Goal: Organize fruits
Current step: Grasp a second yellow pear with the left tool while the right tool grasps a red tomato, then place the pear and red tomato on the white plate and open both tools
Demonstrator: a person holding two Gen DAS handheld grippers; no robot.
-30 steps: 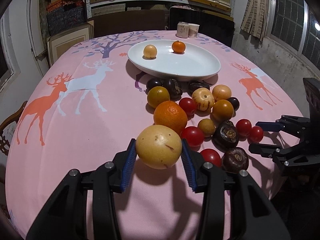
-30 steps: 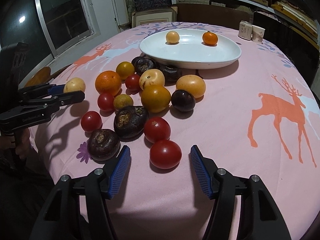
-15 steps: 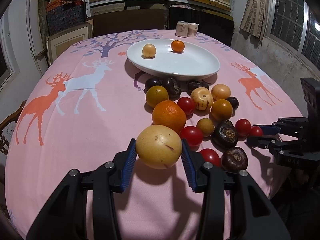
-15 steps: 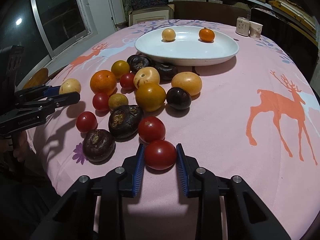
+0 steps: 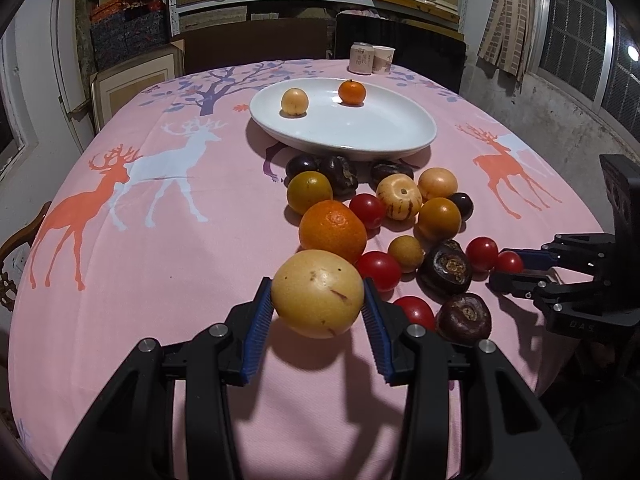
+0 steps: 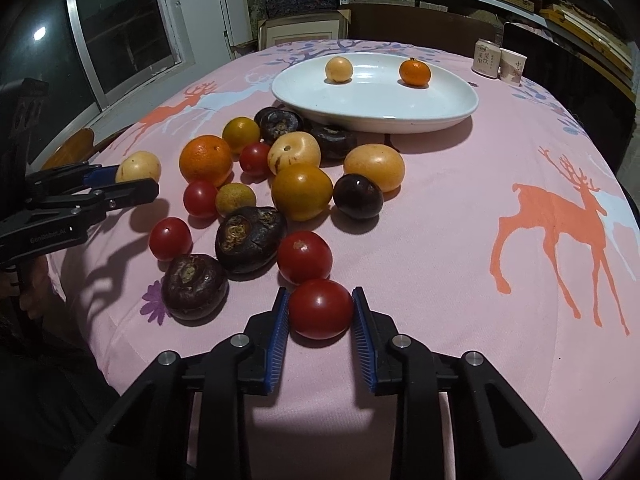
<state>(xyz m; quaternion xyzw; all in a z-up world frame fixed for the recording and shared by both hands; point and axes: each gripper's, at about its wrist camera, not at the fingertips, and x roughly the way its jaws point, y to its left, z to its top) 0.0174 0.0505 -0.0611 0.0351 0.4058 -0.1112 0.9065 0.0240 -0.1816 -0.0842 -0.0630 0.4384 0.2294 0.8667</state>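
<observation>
My left gripper (image 5: 318, 300) is shut on a pale yellow round fruit (image 5: 318, 294) and holds it just above the pink cloth; it also shows in the right wrist view (image 6: 138, 168). My right gripper (image 6: 320, 312) is shut on a red tomato (image 6: 321, 308) at the near edge of the fruit pile; the left wrist view shows it too (image 5: 510, 261). A white oval plate (image 5: 384, 128) beyond the pile holds a yellow fruit (image 5: 294, 101) and a small orange (image 5: 352, 92).
Loose fruit lies between the grippers and the plate: a large orange (image 5: 333, 230), several tomatoes, yellow fruits and dark wrinkled fruits (image 6: 249, 238). Two paper cups (image 5: 372, 58) stand behind the plate. Shelves and a chair back stand behind the table.
My right gripper has closed on the red tomato and lifted it slightly. My left gripper still holds the yellow fruit in about the same place.
</observation>
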